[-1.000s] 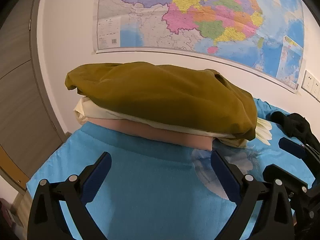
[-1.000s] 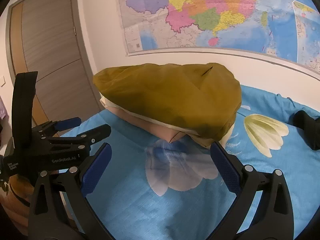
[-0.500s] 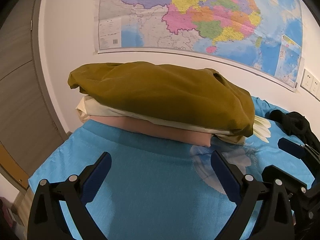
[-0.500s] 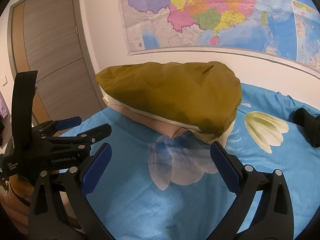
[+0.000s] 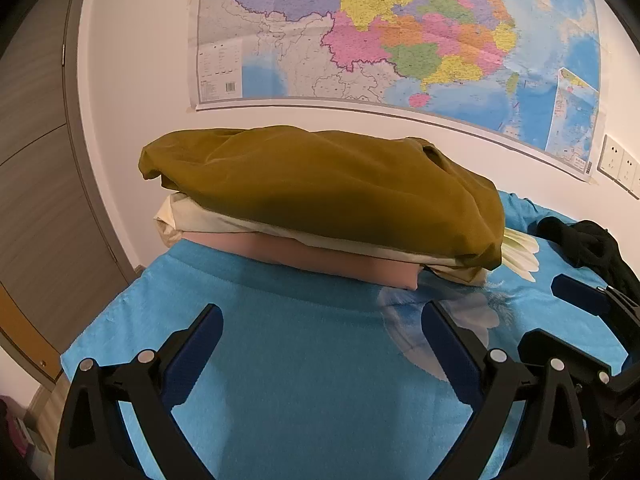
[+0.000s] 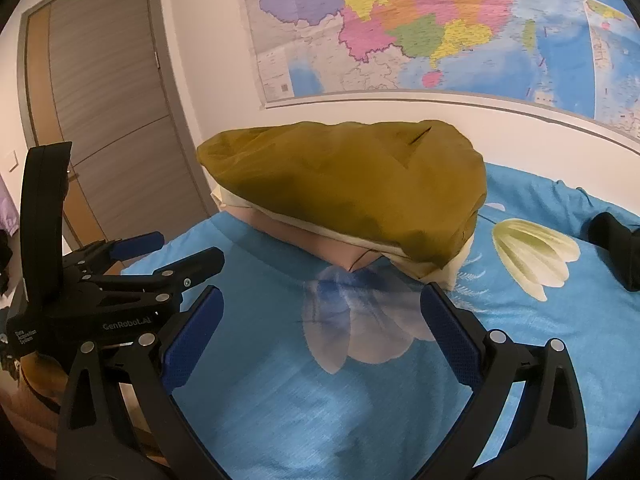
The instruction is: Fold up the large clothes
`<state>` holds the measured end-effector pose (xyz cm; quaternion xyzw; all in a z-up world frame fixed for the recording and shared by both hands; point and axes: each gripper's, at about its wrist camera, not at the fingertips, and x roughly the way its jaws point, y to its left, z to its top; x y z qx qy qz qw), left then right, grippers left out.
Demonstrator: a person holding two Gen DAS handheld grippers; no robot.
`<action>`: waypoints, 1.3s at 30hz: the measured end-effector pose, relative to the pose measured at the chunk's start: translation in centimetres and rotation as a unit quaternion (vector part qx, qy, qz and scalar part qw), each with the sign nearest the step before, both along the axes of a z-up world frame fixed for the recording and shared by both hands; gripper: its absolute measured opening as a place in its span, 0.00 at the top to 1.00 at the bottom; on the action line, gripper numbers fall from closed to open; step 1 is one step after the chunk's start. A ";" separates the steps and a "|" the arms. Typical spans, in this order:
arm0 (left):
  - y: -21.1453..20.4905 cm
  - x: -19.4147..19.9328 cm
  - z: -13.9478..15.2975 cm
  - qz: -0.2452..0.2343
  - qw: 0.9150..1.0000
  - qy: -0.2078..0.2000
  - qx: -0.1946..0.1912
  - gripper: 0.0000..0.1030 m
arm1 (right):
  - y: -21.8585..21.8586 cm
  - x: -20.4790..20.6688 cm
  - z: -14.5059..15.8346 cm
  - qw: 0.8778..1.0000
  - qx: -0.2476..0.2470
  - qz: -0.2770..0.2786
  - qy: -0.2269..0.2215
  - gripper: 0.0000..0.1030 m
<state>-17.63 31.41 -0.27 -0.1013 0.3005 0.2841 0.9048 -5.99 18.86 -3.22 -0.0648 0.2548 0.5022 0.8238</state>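
A stack of folded clothes lies at the far side of the blue bed sheet (image 5: 304, 380): an olive-brown garment (image 5: 320, 188) on top, a cream one (image 5: 208, 220) under it, a pink one (image 5: 336, 258) at the bottom. The stack also shows in the right wrist view (image 6: 352, 188). My left gripper (image 5: 322, 344) is open and empty, short of the stack. My right gripper (image 6: 320, 328) is open and empty too. The left gripper shows at the left of the right wrist view (image 6: 140, 256).
A black garment (image 5: 588, 244) lies crumpled at the right on the bed, also in the right wrist view (image 6: 616, 248). A map (image 5: 400, 32) hangs on the white wall behind. A grey door (image 6: 108, 120) stands at the left. The bed's left edge (image 5: 104, 320) drops off.
Both grippers have drawn back a little from the stack and tilted slightly; the stack sits a bit higher in both views. Both stay open and empty.
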 end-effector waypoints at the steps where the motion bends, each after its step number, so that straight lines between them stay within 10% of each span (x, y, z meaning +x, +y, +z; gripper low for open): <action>1: 0.0 0.0 0.0 0.001 1.000 0.000 0.000 0.07 | 0.0 0.0 0.0 1.000 0.000 0.000 0.000 0.06; 39: -0.3 -0.1 -0.7 0.002 1.000 0.010 -0.008 0.07 | 0.1 0.3 -0.7 1.000 -0.001 -0.004 0.013 0.06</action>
